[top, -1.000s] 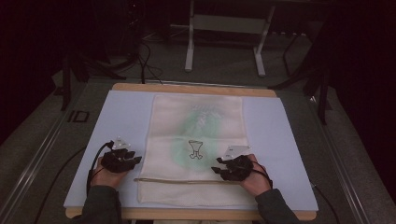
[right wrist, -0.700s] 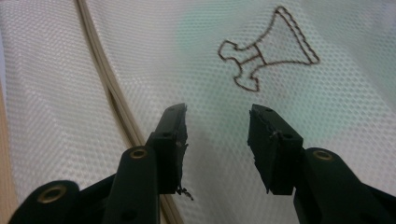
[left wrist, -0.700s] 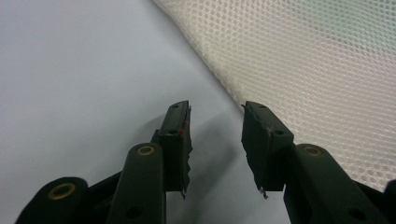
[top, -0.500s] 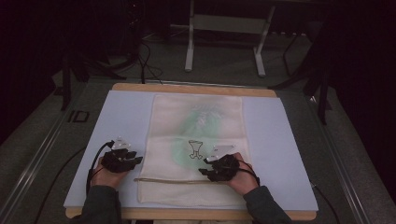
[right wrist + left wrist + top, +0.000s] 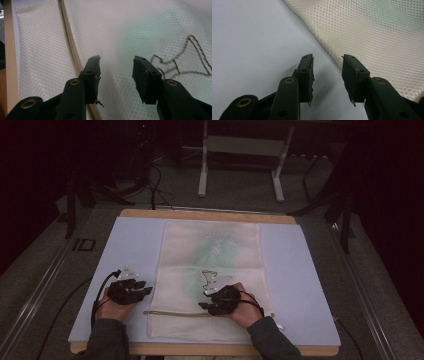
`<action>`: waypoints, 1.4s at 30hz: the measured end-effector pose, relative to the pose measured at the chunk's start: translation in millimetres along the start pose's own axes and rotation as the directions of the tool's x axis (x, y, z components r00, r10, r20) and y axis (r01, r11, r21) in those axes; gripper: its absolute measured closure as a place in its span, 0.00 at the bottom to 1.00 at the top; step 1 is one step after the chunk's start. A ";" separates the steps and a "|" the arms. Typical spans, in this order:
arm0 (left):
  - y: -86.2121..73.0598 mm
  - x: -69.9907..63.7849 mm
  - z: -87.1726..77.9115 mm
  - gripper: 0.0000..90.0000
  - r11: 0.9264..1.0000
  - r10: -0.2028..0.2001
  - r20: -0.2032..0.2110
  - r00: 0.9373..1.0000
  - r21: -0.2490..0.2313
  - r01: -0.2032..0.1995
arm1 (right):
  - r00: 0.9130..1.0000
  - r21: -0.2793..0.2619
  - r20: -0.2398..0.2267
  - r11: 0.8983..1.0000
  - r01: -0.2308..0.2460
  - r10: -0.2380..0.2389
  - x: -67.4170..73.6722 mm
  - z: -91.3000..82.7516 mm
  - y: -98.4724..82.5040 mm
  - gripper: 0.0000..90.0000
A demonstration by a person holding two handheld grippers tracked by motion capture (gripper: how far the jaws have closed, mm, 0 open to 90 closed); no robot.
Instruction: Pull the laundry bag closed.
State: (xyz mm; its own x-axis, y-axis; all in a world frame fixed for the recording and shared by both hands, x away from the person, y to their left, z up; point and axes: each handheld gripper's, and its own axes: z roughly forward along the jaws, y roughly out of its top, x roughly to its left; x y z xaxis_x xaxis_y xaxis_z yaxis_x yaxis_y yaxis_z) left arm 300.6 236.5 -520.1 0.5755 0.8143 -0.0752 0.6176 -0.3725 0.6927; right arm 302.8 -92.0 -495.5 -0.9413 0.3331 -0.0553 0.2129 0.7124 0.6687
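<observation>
A cream mesh bag (image 5: 212,280) lies flat in the middle of the pale blue surface (image 5: 300,285), its long side running from 12 to 6 o'clock, with a green item showing faintly through the netting and a dark cord (image 5: 190,57) looped on top. A tan zip strip (image 5: 170,313) crosses the bag near its 6 o'clock end. The right gripper (image 5: 210,306) rests on the bag just above that strip, toward 5 o'clock of the bag's middle; in the right gripper view its jaws stand apart with only mesh between them, the strip beside the left jaw. The left gripper (image 5: 145,291) sits on the bare surface at 9 o'clock of the bag's lower half, just beside its edge, jaws parted and holding nothing, one tip over the mesh border (image 5: 372,37).
</observation>
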 end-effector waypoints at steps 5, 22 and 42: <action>0.6 -0.8 -1.6 0.67 1.000 0.010 -0.004 1.000 -0.012 -0.010 | 1.000 -0.001 -0.028 1.000 0.013 -0.013 5.4 10.3 8.7 0.65; 0.4 0.2 -0.9 0.69 1.000 0.011 0.024 1.000 -0.006 -0.011 | 0.995 -0.014 -0.086 0.998 0.059 -0.060 23.2 39.0 29.7 0.69; -0.3 4.5 -2.2 0.69 1.000 -0.003 0.055 0.998 -0.014 0.004 | 0.983 -0.036 -0.137 0.992 0.119 -0.123 45.3 67.8 56.7 0.83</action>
State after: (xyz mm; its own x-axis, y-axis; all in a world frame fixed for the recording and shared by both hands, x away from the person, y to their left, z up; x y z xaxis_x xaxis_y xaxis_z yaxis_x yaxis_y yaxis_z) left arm 301.8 241.3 -519.0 0.6022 0.7897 -0.1170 0.6126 -0.3632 0.7020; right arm 290.0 5.3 -510.3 -0.9872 0.1555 -0.0346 0.0901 0.7245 0.6834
